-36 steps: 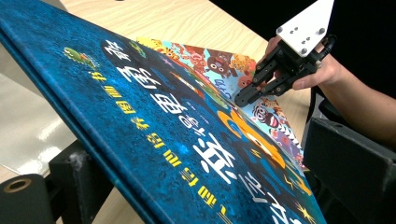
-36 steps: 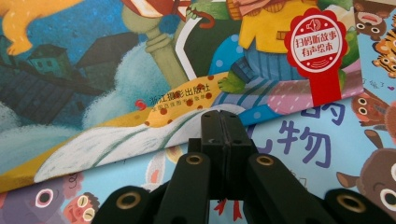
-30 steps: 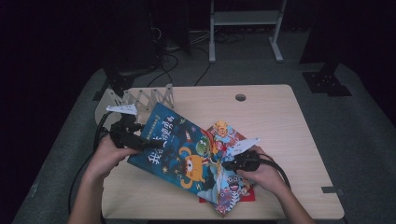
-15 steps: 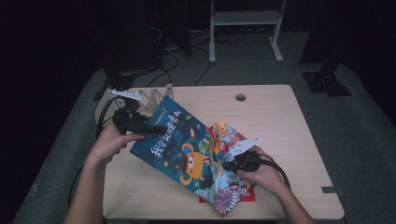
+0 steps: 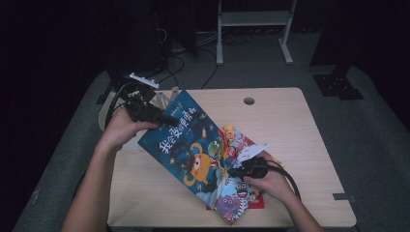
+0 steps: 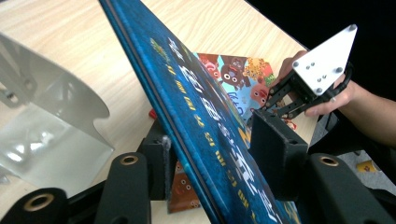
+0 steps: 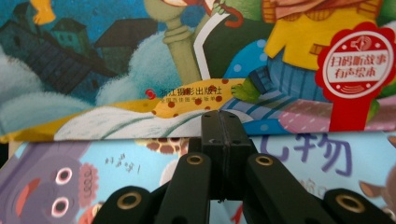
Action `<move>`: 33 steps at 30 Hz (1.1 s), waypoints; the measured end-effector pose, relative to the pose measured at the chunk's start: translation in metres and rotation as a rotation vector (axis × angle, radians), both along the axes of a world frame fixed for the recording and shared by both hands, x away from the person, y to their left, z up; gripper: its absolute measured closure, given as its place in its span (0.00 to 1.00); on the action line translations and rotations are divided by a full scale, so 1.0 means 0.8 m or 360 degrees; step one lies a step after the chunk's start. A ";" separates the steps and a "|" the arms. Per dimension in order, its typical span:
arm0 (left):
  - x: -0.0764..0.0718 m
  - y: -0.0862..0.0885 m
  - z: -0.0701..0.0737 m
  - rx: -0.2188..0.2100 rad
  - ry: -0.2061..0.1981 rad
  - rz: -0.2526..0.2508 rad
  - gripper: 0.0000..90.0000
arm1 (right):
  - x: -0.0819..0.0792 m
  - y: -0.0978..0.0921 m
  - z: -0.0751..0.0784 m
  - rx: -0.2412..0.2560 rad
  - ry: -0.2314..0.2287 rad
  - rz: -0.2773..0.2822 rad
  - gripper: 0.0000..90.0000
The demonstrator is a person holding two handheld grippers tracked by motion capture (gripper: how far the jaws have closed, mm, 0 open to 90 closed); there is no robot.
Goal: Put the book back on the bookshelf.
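Note:
A blue picture book with an orange creature on its cover lies slanted over other picture books. My left gripper is shut on its far left edge and holds that edge raised. In the left gripper view the blue book is clamped between the jaws of my left gripper. My right gripper is shut, its tips pressed down where the blue book meets a light-blue book. In the right gripper view my right gripper has its jaws together with nothing between them, against the light-blue book.
The wooden table has a round hole near its far edge. A rack stands at the far left, and a pale metal bookend is close beside the lifted book. A red book shows under the stack.
My left gripper has moved away from the person and upward with the blue book's edge, tilting the book steeper. My right gripper has stayed in place.

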State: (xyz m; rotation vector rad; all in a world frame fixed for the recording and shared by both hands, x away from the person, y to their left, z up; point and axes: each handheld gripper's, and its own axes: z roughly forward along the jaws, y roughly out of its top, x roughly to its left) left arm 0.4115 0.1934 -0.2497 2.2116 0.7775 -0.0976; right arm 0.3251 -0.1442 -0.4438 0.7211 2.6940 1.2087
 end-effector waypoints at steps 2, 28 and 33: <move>0.006 -0.004 0.006 0.0012 0.0001 -0.0011 0.61 | 0.001 0.003 -0.001 0.0010 -0.0001 -0.0006 0.99; 0.044 -0.050 0.066 0.0215 -0.0006 -0.0069 0.84 | 0.023 0.054 -0.004 0.0001 -0.0143 -0.0067 0.98; 0.048 -0.054 0.069 0.0236 0.0043 -0.0066 0.85 | 0.028 0.035 0.005 0.0045 -0.0152 -0.0138 0.85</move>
